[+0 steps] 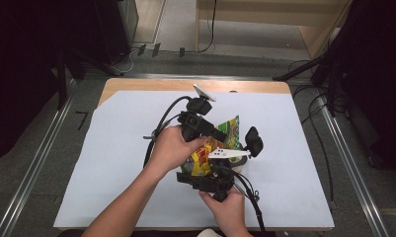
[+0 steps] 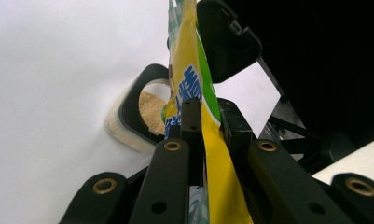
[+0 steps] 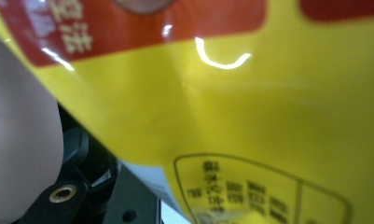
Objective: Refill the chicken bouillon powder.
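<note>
The snack bag [image 1: 216, 144] sits upright at the middle of the white sheet [image 1: 111, 163], pinched tight in the left gripper [image 2: 204, 122]. At its 6 o'clock the right gripper [image 1: 211, 180] presses close; I cannot tell how its jaws stand.

A container [image 2: 137, 122] of tan powder sits just beside the bag.

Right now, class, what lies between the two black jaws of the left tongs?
In the left gripper view, the yellow snack bag is pinched between the jaws of the left tongs; behind it stands a container of brownish powder.
</note>
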`<move>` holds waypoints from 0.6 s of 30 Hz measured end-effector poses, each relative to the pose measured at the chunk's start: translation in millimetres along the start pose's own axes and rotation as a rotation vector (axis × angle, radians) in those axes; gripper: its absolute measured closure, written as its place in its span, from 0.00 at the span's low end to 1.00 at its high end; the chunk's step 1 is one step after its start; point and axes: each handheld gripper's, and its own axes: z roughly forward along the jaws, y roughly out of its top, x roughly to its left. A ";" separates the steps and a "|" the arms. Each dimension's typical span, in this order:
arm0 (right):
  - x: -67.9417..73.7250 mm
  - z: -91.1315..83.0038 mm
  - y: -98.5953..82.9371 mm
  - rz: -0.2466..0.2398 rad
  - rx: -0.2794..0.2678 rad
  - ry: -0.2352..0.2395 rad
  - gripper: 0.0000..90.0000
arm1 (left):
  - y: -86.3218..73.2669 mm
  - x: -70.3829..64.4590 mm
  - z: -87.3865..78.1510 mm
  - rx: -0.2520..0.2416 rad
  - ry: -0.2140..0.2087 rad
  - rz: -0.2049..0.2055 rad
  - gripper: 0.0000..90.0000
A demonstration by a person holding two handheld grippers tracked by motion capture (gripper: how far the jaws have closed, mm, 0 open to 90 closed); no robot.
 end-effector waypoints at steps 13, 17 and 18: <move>3.3 3.3 -0.1 -0.026 0.009 -0.001 0.76 | -3.1 5.6 -4.8 0.008 -0.003 -0.002 0.93; 3.4 4.8 -0.8 -0.037 0.010 -0.006 0.76 | -4.3 7.2 -5.0 0.002 -0.007 -0.003 0.93; 3.4 5.0 -0.8 -0.038 0.011 -0.007 0.76 | -4.3 7.2 -5.0 0.002 -0.007 -0.003 0.93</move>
